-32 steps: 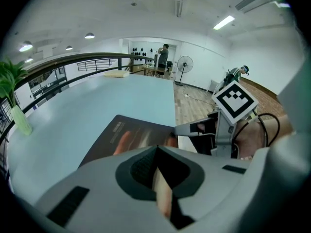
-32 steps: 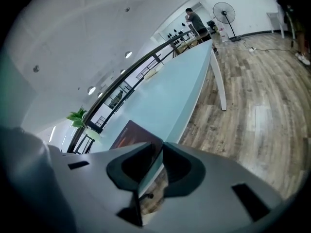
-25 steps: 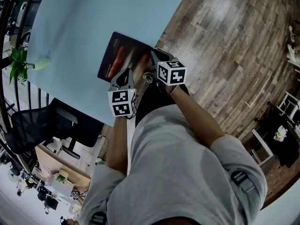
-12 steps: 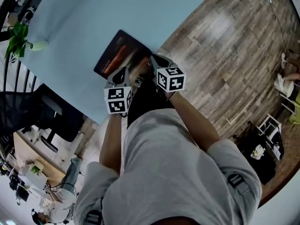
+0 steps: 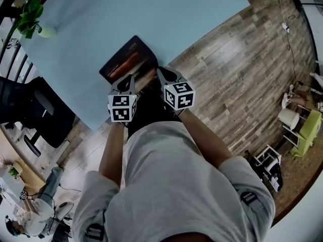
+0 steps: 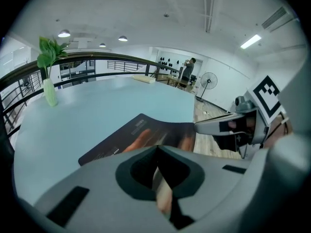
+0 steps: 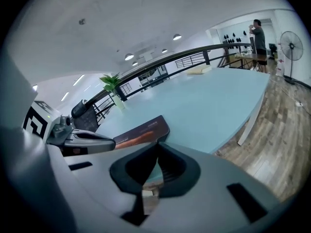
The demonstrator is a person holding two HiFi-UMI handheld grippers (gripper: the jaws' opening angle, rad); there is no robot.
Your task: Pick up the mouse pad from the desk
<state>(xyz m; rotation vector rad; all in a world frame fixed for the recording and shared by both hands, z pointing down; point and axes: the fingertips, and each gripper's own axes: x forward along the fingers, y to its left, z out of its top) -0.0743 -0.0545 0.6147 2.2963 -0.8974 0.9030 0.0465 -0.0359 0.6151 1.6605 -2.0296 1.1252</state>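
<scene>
A long pale-blue counter (image 5: pixel 151 14) stands on a weathered wood-plank floor (image 5: pixel 242 74), with a black metal railing (image 6: pixel 107 57) behind it and round ceiling lights (image 6: pixel 63 34) above.

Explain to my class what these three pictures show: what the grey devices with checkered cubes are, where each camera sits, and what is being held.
There is no robot here. A person stands at a pale blue desk with a two-jaw gripper in each hand. The downward picture comes from a camera on the person's head. The other two come from cameras riding on each gripper, looking along its jaws. The patterned cubes are part of the grippers. On the desk are a dark mouse pad and, at the far corner, a plant in a vase. The left gripper and the right gripper are both shut on the pad's near edge, which curves upward.
</scene>
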